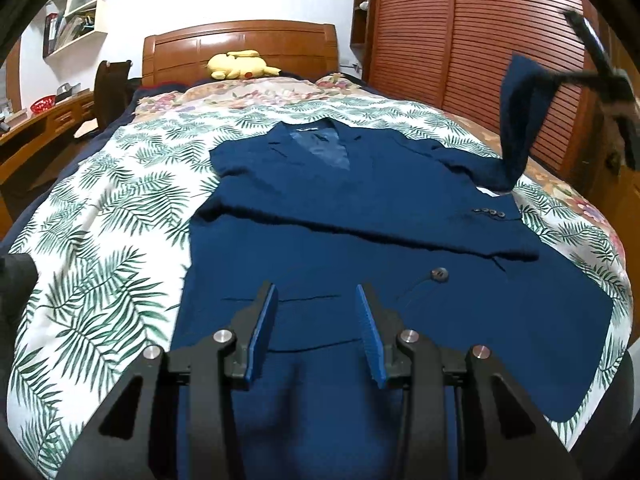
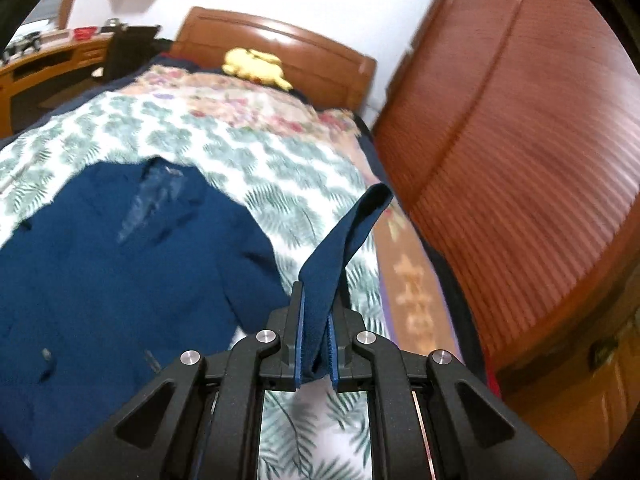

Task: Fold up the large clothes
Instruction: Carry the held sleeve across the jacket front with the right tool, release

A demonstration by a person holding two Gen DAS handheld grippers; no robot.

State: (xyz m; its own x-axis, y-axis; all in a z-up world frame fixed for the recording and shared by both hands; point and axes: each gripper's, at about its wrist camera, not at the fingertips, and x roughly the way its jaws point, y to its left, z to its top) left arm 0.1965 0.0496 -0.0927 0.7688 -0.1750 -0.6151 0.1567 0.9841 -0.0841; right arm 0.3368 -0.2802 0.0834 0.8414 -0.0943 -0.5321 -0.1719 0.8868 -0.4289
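One sleeve (image 2: 344, 232) is clamped in the right hand-held gripper (image 2: 316, 344) (left hand-held gripper (image 1: 316, 332) gapes empty); lay it flat across the blazer (image 1: 360, 240) on the bed (image 1: 100, 220), avoiding creases.

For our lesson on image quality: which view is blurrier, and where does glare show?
Right wrist view: motion blur smears the wardrobe and bedspread, though the right claw gripping the sleeve stays sharp. Left wrist view: mostly crisp; glare streaks the headboard; fisheye bends the edges.
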